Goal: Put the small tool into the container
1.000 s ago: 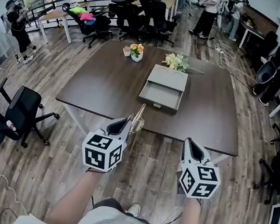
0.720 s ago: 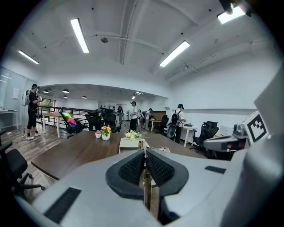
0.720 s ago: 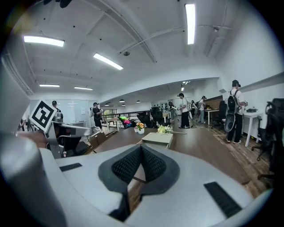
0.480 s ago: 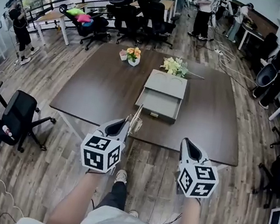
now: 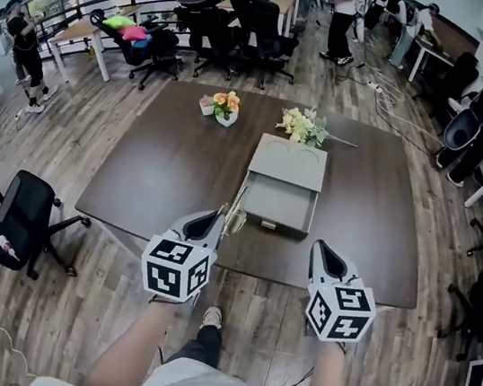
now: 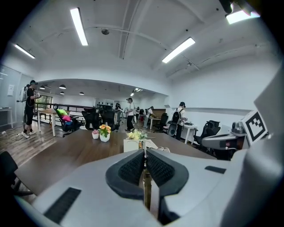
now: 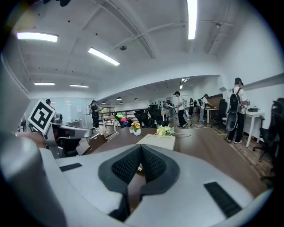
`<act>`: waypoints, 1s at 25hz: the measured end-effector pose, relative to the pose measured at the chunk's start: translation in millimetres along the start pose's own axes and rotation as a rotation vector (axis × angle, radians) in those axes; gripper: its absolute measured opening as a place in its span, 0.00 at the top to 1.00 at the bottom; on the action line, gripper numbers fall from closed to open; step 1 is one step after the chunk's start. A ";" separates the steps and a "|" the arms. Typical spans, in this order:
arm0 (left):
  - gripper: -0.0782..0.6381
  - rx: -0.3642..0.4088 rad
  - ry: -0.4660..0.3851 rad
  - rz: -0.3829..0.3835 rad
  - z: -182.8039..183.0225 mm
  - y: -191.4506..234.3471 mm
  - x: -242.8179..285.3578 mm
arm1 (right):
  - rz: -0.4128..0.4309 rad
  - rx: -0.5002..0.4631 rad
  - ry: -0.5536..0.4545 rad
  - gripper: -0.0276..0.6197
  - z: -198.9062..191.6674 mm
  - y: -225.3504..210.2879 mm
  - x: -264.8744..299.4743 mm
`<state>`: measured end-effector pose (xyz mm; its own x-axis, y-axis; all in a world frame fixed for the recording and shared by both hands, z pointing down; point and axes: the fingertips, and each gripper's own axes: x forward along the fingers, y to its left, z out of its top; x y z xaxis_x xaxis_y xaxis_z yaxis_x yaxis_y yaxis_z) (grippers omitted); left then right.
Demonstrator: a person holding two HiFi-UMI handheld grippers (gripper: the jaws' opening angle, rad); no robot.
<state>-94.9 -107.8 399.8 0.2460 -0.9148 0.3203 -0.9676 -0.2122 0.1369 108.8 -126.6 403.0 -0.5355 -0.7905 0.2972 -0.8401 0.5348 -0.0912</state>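
Clamping the tool point(image 5: 237, 206), left gripper point(image 5: 216, 218) hovers near the open drawer point(image 5: 281, 205); right gripper point(image 5: 320, 247) jaws together, empty.

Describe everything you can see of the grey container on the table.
The grey container is a flat, matte box lying on the dark table. Its drawer stands pulled out toward the person, its interior looks empty, and it has a small handle in front. White flowers lie just beyond it.
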 end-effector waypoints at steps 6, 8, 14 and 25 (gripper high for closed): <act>0.87 -0.004 0.008 -0.037 16.8 29.9 41.7 | -0.035 0.003 0.012 0.95 13.8 -5.1 43.6; 0.87 -0.004 0.013 -0.055 21.5 38.1 56.4 | -0.051 0.007 0.017 0.95 17.8 -8.4 57.5; 0.87 -0.008 0.029 -0.103 32.8 59.3 93.5 | -0.093 0.018 0.034 0.95 27.2 -15.0 91.6; 0.87 -0.003 0.053 -0.181 43.9 86.7 143.7 | -0.156 0.026 0.039 0.95 43.2 -21.7 140.0</act>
<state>-145.9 -272.8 416.6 0.4191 -0.8422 0.3392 -0.9070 -0.3708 0.1999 48.3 -261.8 405.5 -0.3947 -0.8508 0.3468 -0.9151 0.3978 -0.0656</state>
